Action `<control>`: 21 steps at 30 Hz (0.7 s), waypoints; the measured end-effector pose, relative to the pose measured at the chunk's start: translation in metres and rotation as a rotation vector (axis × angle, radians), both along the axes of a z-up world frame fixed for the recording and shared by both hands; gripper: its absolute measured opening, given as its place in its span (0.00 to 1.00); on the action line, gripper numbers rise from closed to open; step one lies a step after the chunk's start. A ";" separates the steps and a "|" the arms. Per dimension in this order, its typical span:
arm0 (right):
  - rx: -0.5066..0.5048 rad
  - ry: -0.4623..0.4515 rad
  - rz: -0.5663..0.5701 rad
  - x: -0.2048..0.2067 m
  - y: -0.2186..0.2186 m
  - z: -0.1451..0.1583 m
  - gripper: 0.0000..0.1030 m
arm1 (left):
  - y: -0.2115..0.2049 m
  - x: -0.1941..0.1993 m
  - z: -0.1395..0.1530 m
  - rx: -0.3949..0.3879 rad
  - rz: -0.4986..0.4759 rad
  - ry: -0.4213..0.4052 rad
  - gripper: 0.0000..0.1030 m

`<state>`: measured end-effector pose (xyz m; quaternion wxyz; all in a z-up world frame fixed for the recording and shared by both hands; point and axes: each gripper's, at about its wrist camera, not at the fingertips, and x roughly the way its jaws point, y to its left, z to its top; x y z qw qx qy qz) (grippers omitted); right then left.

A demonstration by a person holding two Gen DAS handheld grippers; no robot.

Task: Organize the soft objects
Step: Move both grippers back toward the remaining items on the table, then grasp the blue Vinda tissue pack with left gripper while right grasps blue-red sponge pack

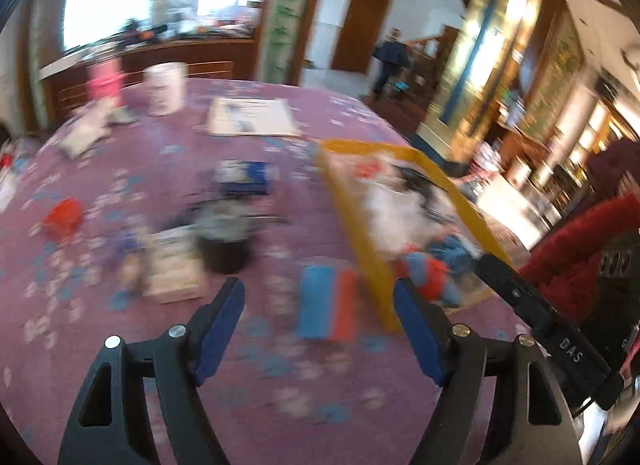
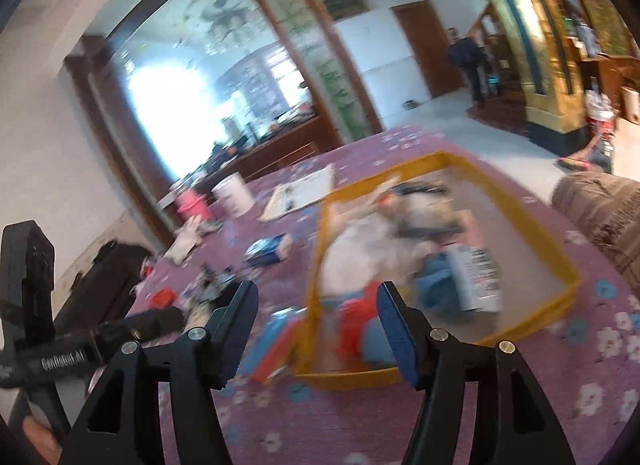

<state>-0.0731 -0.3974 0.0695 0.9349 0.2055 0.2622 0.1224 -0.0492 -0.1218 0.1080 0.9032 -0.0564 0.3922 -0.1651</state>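
A yellow-rimmed tray (image 2: 568, 277) sits on the purple flowered surface (image 2: 320, 417), heaped with soft things: a white plush (image 2: 360, 253) at its middle, a red-and-blue soft toy (image 2: 360, 325) in the near corner, blue cloth (image 2: 436, 285) and a white printed packet (image 2: 476, 277) beside it; blur hides finer detail. Just outside the tray's near wall lies a blue-and-orange block (image 1: 328, 303). The left claw (image 1: 320, 339) hangs over the surface with jaws apart, holding nothing. The right claw (image 2: 316, 329) is likewise spread wide and bare above the tray's near edge. Farther back stand a white tub (image 1: 165, 88) and a pink container (image 1: 105, 83).
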 end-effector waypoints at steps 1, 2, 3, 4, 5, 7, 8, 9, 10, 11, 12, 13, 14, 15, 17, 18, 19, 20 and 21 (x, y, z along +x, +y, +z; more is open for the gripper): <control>-0.007 0.003 0.016 0.001 0.007 -0.001 0.64 | 0.016 0.002 -0.001 -0.004 0.026 0.008 0.74; -0.021 0.011 0.042 0.003 0.019 -0.003 0.64 | 0.031 0.004 -0.002 -0.012 0.055 0.015 0.74; -0.029 0.017 0.060 0.005 0.027 -0.005 0.64 | 0.057 0.008 -0.004 -0.019 0.107 0.021 0.74; -0.033 0.020 0.073 0.006 0.033 -0.007 0.64 | 0.071 0.012 -0.007 -0.014 0.146 0.030 0.74; -0.040 0.025 0.094 0.007 0.042 -0.009 0.64 | 0.090 0.019 -0.012 -0.003 0.196 0.056 0.74; -0.051 0.033 0.122 0.009 0.053 -0.012 0.64 | 0.116 0.038 -0.025 -0.010 0.229 0.124 0.74; -0.053 0.033 0.132 0.010 0.057 -0.013 0.64 | 0.122 0.045 -0.029 -0.014 0.234 0.149 0.74; -0.055 0.033 0.141 0.010 0.061 -0.013 0.65 | 0.129 0.054 -0.035 -0.024 0.240 0.181 0.74; -0.056 0.035 0.146 0.011 0.063 -0.014 0.65 | 0.135 0.068 -0.044 -0.040 0.237 0.225 0.74; -0.054 0.037 0.150 0.013 0.064 -0.015 0.65 | 0.135 0.076 -0.049 -0.047 0.233 0.248 0.74; -0.052 0.041 0.153 0.014 0.064 -0.016 0.66 | 0.139 0.086 -0.055 -0.060 0.233 0.278 0.74; -0.049 0.045 0.155 0.014 0.064 -0.017 0.67 | 0.141 0.097 -0.061 -0.065 0.245 0.309 0.74; -0.047 0.049 0.157 0.014 0.063 -0.018 0.68 | 0.140 0.103 -0.065 -0.060 0.244 0.322 0.74; -0.045 0.053 0.158 0.013 0.062 -0.019 0.68 | 0.138 0.113 -0.069 -0.046 0.238 0.340 0.74; -0.049 0.057 0.153 0.013 0.060 -0.020 0.68 | 0.138 0.122 -0.075 -0.046 0.255 0.358 0.74; -0.053 0.058 0.150 0.012 0.058 -0.021 0.68 | 0.136 0.127 -0.075 -0.076 0.237 0.354 0.74; -0.056 0.059 0.148 0.011 0.057 -0.021 0.69 | 0.133 0.132 -0.078 -0.099 0.210 0.349 0.73; -0.059 0.064 0.145 0.011 0.056 -0.022 0.69 | 0.132 0.135 -0.081 -0.094 0.211 0.354 0.73; -0.059 0.069 0.142 0.010 0.055 -0.022 0.69 | 0.131 0.138 -0.085 -0.087 0.217 0.362 0.68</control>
